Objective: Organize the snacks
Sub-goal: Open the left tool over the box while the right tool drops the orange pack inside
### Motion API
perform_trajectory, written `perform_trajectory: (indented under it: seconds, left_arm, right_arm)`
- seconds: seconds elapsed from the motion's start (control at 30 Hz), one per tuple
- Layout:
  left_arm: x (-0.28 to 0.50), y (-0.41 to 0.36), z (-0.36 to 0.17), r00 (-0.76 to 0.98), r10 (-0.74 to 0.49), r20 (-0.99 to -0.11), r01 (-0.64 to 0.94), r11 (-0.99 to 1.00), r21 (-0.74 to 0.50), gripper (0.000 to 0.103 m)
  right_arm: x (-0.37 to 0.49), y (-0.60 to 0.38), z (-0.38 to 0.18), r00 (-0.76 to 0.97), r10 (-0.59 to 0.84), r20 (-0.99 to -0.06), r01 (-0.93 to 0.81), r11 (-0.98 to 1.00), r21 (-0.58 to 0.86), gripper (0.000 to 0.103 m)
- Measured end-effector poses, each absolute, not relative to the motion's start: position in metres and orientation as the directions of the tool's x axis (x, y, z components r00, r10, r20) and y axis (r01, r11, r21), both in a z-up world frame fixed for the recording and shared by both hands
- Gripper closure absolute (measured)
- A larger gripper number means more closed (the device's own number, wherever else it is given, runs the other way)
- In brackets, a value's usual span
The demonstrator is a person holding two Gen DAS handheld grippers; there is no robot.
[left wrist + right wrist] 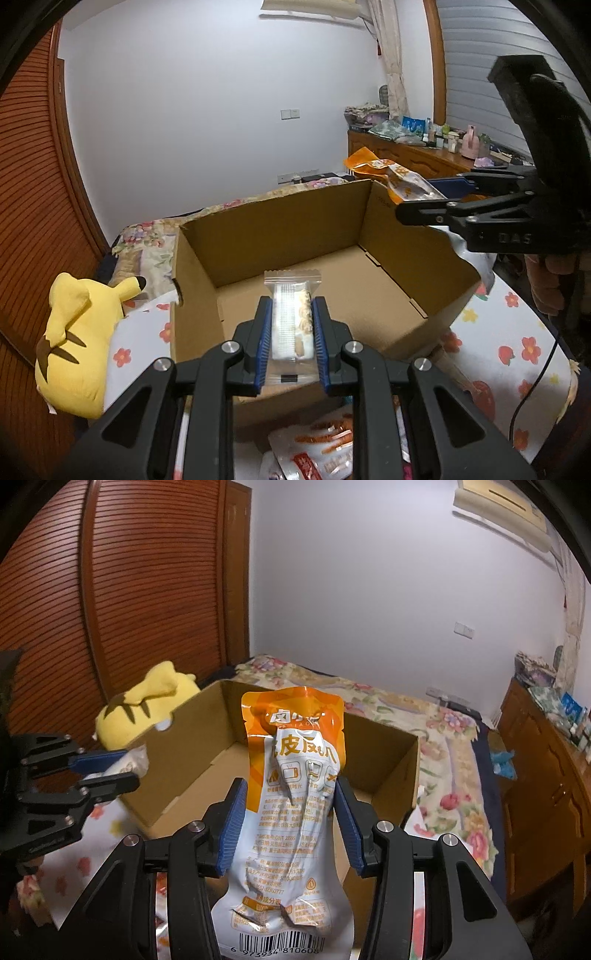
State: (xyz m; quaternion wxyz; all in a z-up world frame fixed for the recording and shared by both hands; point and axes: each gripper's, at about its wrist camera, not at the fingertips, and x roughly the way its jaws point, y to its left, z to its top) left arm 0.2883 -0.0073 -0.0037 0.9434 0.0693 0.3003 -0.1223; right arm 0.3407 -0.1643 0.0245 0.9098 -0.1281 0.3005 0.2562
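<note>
Holding clear wafer packet (pixel 291 321) clamped in left gripper (pixel 291 341), above cardboard box (pixel 280 229) floor just ahead. Right gripper (pixel 288 819) clamped on orange snack pouch (pixel 295 794), box beyond fingertips. Advice: lower each inside walls, release separately, lay flat.

Bed w/ floral sheet (pixel 517 332) carries open cardboard box (pixel 280 236), yellow plush (pixel 74 332) & loose snack packs (pixel 317 454).

Cardboard box (pixel 280 236) sits on the bed (pixel 517 332), plush toy (pixel 74 332) just left of it, dresser (pixel 413 155) behind on the right, snack packets (pixel 317 450) in front.
</note>
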Motion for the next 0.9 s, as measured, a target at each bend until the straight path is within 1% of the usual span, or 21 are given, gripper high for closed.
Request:
perform_trajectory:
  seconds: [0.37, 0.53, 0.9]
  left_arm:
    - [0.317, -0.007, -0.026, 0.753, -0.191, -0.63, 0.269, 0.963, 0.029, 0.081]
    - [0.318, -0.006, -0.029, 0.75, -0.199, -0.631, 0.273, 0.962, 0.021, 0.081]
    - [0.303, -0.007, -0.03, 0.75, -0.209, -0.628, 0.281, 0.96, 0.016, 0.08]
  right_arm:
    - [0.368, -0.165, -0.002, 0.697, 0.31, -0.647, -0.505, 0.853, -0.135, 0.053]
    - [0.37, -0.167, -0.011, 0.691, 0.287, -0.664, -0.495, 0.856, -0.145, 0.052]
    - [0.365, -0.167, -0.022, 0.663, 0.282, -0.693, -0.505, 0.852, -0.136, 0.052]
